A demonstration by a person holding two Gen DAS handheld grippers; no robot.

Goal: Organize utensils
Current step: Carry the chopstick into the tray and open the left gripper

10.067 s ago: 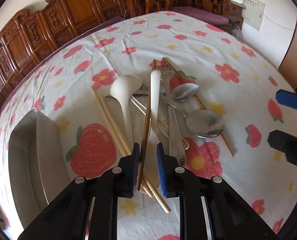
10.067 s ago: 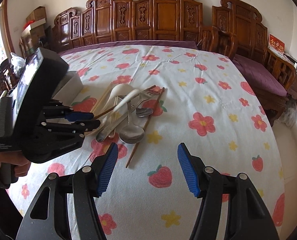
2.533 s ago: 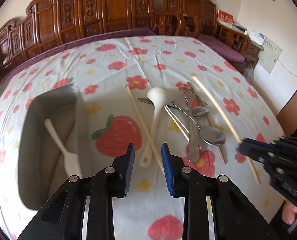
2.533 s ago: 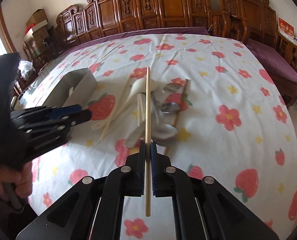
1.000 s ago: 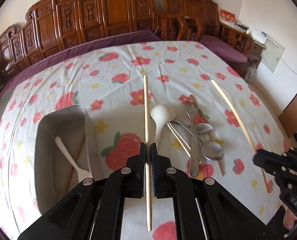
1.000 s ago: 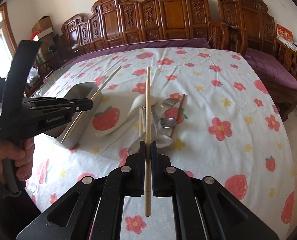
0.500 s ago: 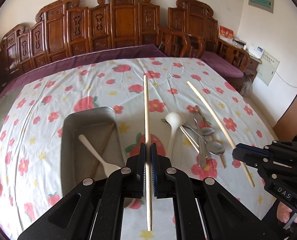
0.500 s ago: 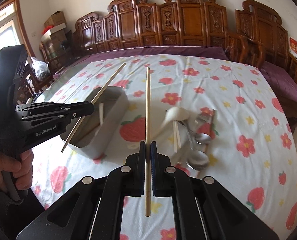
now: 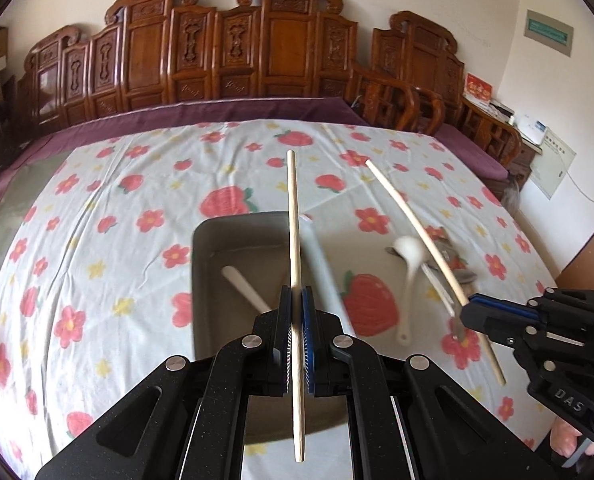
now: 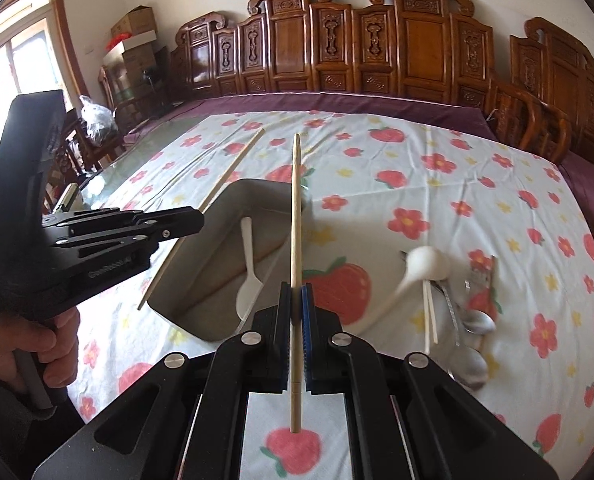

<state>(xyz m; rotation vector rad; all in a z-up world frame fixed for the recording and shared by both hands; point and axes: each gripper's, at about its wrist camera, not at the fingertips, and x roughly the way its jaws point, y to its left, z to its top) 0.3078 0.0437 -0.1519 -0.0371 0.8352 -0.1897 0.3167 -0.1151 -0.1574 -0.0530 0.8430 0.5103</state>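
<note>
My left gripper (image 9: 296, 300) is shut on a pale wooden chopstick (image 9: 294, 236) that stands over the grey metal tray (image 9: 201, 264). My right gripper (image 10: 296, 300) is shut on a second pale chopstick (image 10: 295, 220), also above the tray (image 10: 233, 200). A white plastic spoon (image 10: 249, 280) lies inside the tray. To the right on the cloth lies the pile of utensils: a white ladle (image 10: 421, 268), metal spoons (image 10: 475, 324), a fork and more chopsticks. The right gripper (image 9: 467, 314) shows at the right of the left wrist view, the left gripper (image 10: 199, 218) at the left of the right wrist view.
The table wears a white cloth with red flowers and strawberries (image 9: 97, 248). Carved wooden chairs (image 9: 237, 56) line its far side and right end. A hand (image 10: 53, 344) holds the left gripper's handle. Boxes and a window stand at far left.
Both grippers have carried their chopsticks leftward, from over the utensil pile to over the tray. The tray now sits under both chopsticks, and the pile has slid to the right of each view.
</note>
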